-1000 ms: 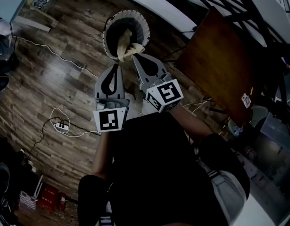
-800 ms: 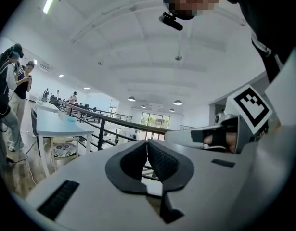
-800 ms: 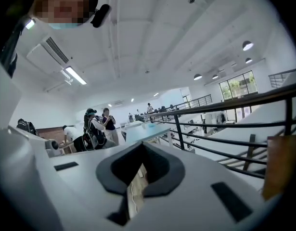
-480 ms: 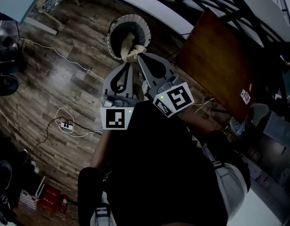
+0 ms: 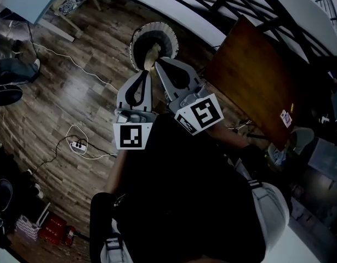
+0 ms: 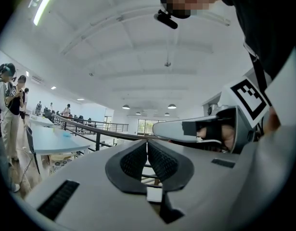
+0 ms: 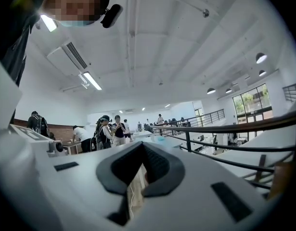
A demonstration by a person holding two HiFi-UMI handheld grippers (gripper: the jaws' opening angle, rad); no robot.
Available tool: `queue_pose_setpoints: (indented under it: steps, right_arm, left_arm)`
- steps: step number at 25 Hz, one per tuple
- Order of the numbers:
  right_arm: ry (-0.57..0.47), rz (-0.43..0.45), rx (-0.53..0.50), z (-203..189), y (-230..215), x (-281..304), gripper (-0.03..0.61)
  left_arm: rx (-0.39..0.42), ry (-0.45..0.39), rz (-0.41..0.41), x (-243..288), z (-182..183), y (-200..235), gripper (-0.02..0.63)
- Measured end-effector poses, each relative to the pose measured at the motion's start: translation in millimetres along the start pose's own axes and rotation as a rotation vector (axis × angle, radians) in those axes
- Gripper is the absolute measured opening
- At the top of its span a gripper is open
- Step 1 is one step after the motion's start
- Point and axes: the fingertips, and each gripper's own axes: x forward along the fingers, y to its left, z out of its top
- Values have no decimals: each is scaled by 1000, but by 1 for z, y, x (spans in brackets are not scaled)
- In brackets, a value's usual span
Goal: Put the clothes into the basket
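Right tool [image 5: 158, 61] and cloth [image 5: 152, 52] higher.

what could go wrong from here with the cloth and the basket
1. Only the right gripper pinches the cream cloth. The left gripper is shut on nothing, so the cloth could slip out early.
2. The cloth hangs toward the near side of the basket. If released there, it might drape over the rim or land on the floor.
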Motion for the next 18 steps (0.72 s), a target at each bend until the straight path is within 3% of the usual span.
queue_pose_setpoints:
  steps: [18]
  right_arm:
    - [23,22,29,-4,-49,-25,9]
  left_arm:
    - [-3,51,74,19,-18,-26,14]
